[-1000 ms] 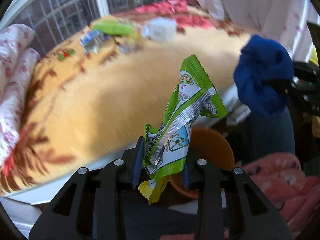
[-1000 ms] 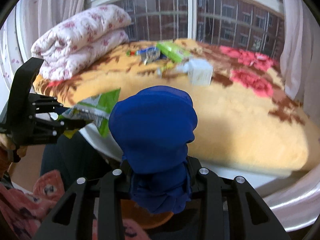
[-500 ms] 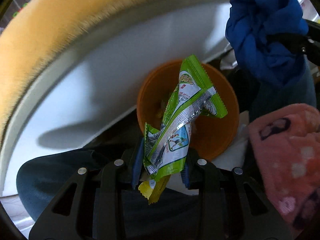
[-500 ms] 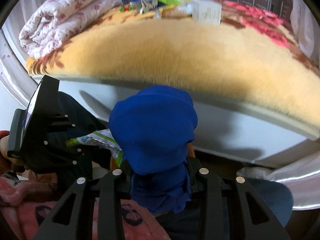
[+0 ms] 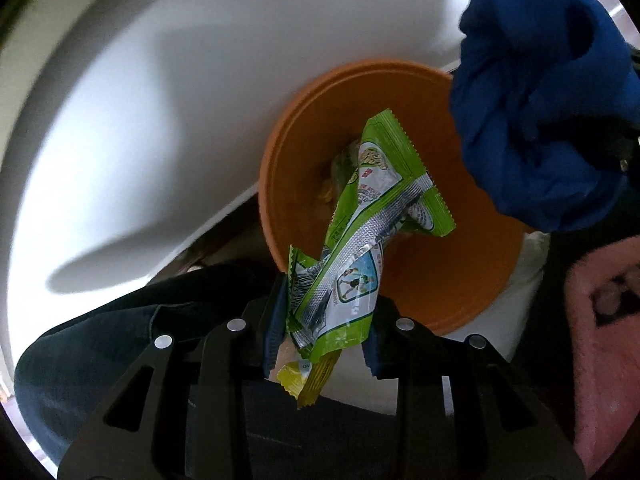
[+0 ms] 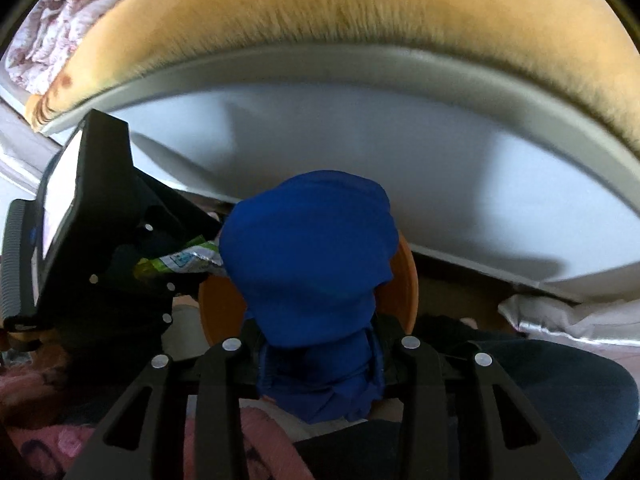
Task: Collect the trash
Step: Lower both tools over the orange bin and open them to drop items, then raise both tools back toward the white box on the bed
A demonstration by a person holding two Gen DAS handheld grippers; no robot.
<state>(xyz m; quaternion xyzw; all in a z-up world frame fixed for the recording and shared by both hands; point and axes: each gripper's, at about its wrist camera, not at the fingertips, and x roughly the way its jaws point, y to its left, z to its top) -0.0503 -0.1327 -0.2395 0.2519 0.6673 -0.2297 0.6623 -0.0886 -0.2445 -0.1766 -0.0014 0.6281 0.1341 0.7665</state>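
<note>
Left tool (image 5: 324, 320): clamped on one green snack wrapper (image 5: 360, 236), with a second small yellow-green wrapper (image 5: 306, 378) pinched under it at the tool's base.
Right tool (image 6: 320, 364): clamped on one blue cloth wad (image 6: 308, 256), bunched ahead of its tips.
Bin: one orange bin (image 5: 436, 292) directly ahead of the left tool, beneath the green wrapper's far end; some scraps already lie inside.
Bed: its white side panel (image 5: 160, 120) lies beyond the bin.
Step in hand (judged): release over the bin.
Technique: centre each tool above the opening before parting, since light wrappers may drift or cling.
Count: two tools, two wrappers, one wad, one bin.
</note>
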